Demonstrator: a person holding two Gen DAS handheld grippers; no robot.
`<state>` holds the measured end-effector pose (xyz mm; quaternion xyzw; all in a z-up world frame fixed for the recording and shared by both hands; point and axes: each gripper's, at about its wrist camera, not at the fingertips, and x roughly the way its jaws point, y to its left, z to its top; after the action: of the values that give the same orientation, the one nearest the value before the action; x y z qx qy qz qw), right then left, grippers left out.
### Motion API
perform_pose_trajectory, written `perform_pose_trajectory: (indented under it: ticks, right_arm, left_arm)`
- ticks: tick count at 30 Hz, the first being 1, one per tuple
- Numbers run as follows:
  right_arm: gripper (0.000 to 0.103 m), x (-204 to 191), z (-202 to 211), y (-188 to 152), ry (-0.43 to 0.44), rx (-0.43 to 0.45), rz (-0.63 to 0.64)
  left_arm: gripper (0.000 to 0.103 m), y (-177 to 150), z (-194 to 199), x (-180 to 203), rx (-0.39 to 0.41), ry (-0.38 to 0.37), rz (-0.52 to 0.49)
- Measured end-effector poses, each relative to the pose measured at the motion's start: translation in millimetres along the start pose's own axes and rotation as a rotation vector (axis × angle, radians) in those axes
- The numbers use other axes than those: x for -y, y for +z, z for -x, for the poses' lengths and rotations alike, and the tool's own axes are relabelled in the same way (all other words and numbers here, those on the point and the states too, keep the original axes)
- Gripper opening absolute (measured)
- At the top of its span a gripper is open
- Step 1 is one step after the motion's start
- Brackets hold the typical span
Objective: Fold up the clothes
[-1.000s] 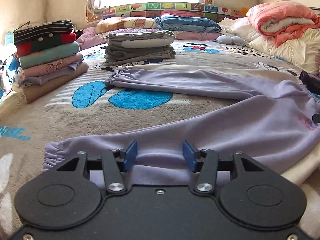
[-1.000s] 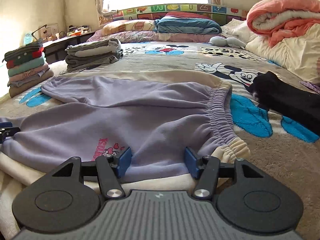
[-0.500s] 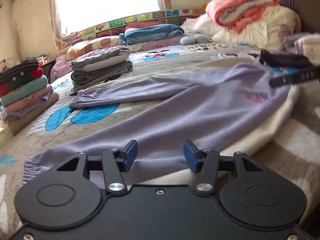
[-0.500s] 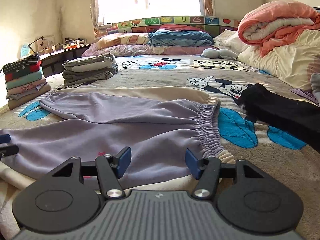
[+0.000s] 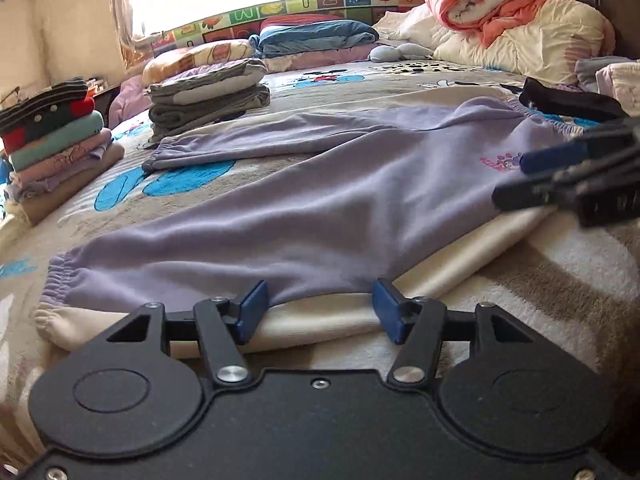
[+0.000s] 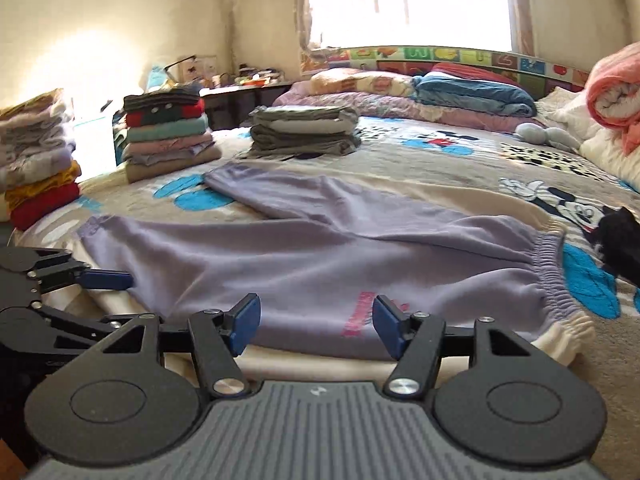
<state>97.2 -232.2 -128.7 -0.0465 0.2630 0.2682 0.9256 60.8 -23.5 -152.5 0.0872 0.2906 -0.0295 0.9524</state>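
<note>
Lying flat, lilac trousers, left tool opening at hem edge, right tool apparently gaping, empty.

Black left gripper: blue pads, silver screws, two round discs. Right gripper: same build, plus ribbed grey plate.

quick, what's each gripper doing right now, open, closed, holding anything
Left gripper: jaws opening, holding nothing; the near edge of the lilac trousers lies between the pads.
Right gripper: open, holding nothing, poised at the trousers' near edge by the pink print.
</note>
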Motion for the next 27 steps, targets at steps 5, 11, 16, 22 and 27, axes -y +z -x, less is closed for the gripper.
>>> perform_pose_trajectory:
  ticks: [5, 11, 16, 22, 27]
  right_arm:
    - [0.065, -32, -12, -7, -0.014, -0.097, 0.114]
    - [0.064, -26, 16, -11, 0.022, -0.082, 0.116]
    - [0.064, -16, 42, -10, -0.027, 0.003, 0.154]
    - [0.064, 4, 59, -11, -0.190, 0.077, 0.270]
    - [0.064, 21, 51, -23, -0.270, 0.030, 0.410]
  left_arm:
    - [0.059, -7, 4, -14, -0.070, -0.019, 0.030]
    - [0.059, 1, 27, -36, -0.066, -0.024, -0.045]
    - [0.060, -10, 51, -40, -0.041, 0.068, -0.316]
    - [0.061, -37, 50, -41, -0.048, 0.234, -0.781]
    - [0.060, -67, 28, -61, -0.086, 0.351, -1.012]
